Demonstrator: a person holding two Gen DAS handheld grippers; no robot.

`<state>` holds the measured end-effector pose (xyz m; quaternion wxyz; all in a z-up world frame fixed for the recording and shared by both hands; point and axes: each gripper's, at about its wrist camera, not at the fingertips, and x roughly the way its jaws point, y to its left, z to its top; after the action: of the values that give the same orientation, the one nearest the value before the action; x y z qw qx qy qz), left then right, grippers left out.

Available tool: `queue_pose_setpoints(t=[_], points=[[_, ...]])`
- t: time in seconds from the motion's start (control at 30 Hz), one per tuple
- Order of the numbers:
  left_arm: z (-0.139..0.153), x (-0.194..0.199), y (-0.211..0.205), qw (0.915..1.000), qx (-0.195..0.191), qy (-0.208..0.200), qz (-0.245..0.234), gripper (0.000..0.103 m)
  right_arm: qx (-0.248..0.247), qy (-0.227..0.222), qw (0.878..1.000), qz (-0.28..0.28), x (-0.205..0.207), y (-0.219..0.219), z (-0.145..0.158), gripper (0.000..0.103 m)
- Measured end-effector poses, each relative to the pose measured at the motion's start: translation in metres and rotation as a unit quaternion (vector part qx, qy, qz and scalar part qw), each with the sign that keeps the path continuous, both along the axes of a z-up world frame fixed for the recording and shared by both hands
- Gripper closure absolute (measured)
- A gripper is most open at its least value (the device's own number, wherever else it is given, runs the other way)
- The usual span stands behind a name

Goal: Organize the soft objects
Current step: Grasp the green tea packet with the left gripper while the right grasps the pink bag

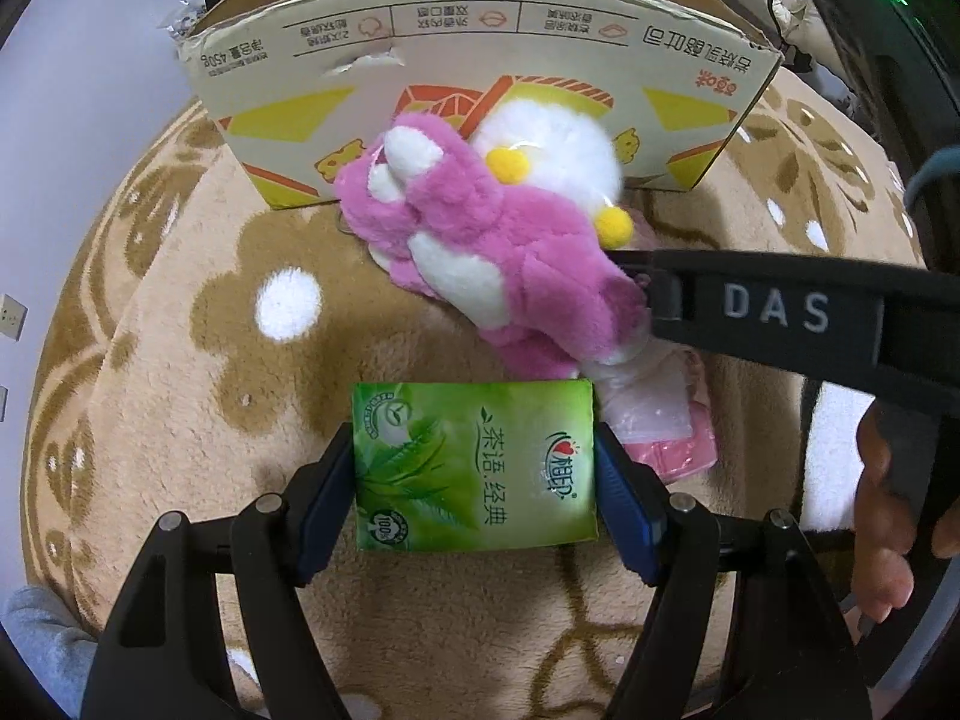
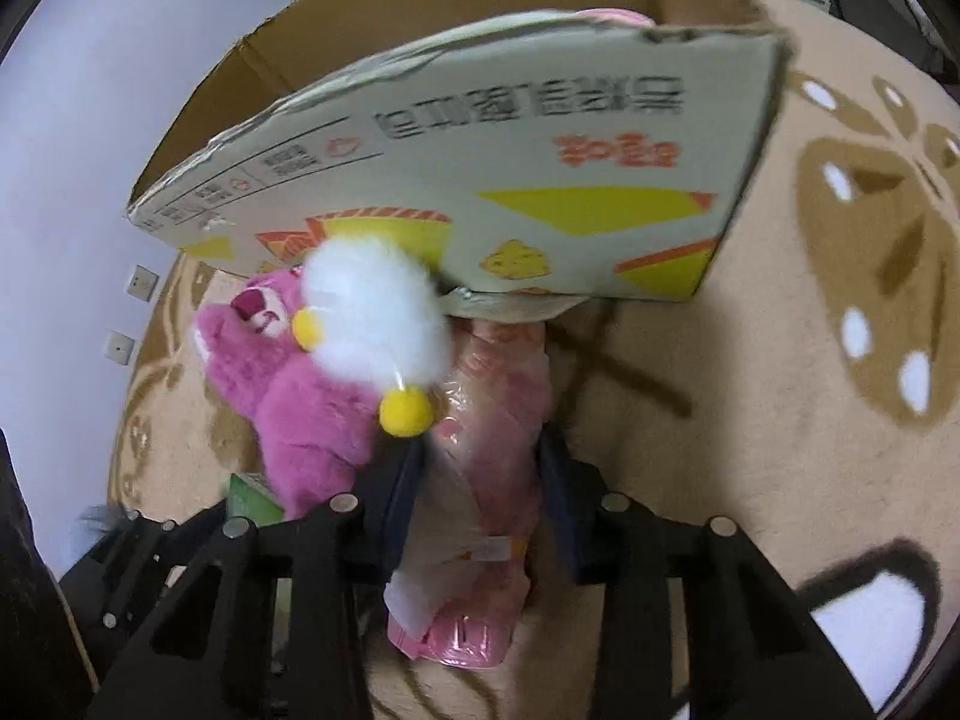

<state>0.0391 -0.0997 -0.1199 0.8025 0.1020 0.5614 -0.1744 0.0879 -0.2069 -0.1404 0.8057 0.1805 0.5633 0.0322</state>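
My left gripper [image 1: 474,468] is shut on a green tissue pack [image 1: 474,468], held over the beige blanket. A pink plush bear [image 1: 498,240] with a white fluffy ball with yellow pom-poms [image 1: 540,144] lies in front of the cardboard box [image 1: 480,54]. My right gripper [image 2: 480,450] is shut on a pink plastic-wrapped package [image 2: 492,396], which lies beside the bear [image 2: 300,396] and just below the box [image 2: 480,180]. The right gripper's black body [image 1: 780,306] crosses the left wrist view at right. The package's end [image 1: 666,426] shows there too.
A beige blanket with brown flower pattern [image 2: 780,420] covers the surface. The open box holds something pink at its far side [image 2: 606,15]. Wall sockets [image 2: 129,312] sit on the white wall at left. A hand [image 1: 888,516] shows at right.
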Motion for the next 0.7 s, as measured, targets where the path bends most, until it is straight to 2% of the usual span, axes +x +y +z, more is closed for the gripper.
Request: queue_pose_setpoints(t=[0.27, 0.43, 0.53, 0.7], points=[[0.003, 0.001, 0.003, 1.0000, 0.002, -0.002, 0.006, 0.030, 0.026, 0.007, 1.000, -0.005, 0.004, 0.000, -0.009, 0.062], [0.005, 0.000, 0.002, 0.9998, 0.012, -0.013, 0.005, 0.030, 0.009, -0.018, 1.000, -0.001, 0.000, 0.004, 0.001, 0.081], [0.009, -0.003, 0.005, 0.9996, 0.014, -0.024, 0.009, 0.030, 0.007, -0.030, 1.000, -0.004, -0.004, 0.003, 0.009, 0.085], [0.018, -0.008, 0.011, 0.9985, 0.019, -0.049, 0.017, 0.030, -0.022, -0.047, 0.999, -0.017, -0.015, -0.004, 0.023, 0.087]])
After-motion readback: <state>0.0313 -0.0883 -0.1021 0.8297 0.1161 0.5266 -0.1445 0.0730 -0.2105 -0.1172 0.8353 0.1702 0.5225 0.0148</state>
